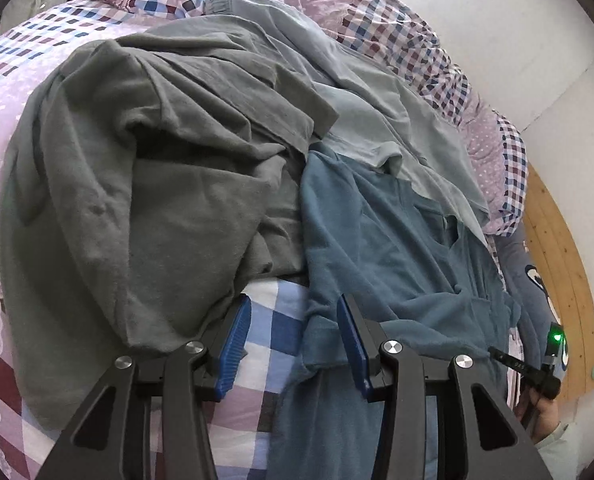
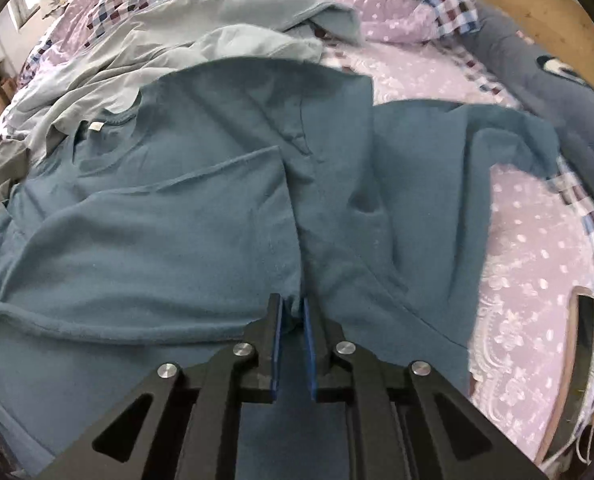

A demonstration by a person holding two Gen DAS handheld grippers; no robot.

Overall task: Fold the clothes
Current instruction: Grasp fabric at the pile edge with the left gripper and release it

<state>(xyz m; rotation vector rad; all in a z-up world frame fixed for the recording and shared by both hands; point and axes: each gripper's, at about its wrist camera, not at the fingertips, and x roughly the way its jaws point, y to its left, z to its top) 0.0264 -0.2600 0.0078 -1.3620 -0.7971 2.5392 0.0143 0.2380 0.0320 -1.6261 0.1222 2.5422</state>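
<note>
A teal blue T-shirt (image 2: 177, 220) lies rumpled on the bed, one sleeve folded over its body; it also shows in the left wrist view (image 1: 397, 248). My right gripper (image 2: 293, 312) is shut on a fold of this shirt near its lower edge. My left gripper (image 1: 293, 316) is open and empty, hovering over the checked bedsheet (image 1: 265, 320) between a dark grey garment (image 1: 157, 184) and the blue shirt. A pale grey-green garment (image 1: 357, 92) lies behind them, and shows in the right wrist view (image 2: 185, 36) too.
The bed has a lilac dotted and checked quilt (image 2: 529, 240), bunched at the back (image 1: 417, 40). A dark blue cushion (image 2: 545, 76) lies at the right by a wooden bed frame (image 1: 553, 240). My other handle with a green light (image 1: 555, 338) shows at the right.
</note>
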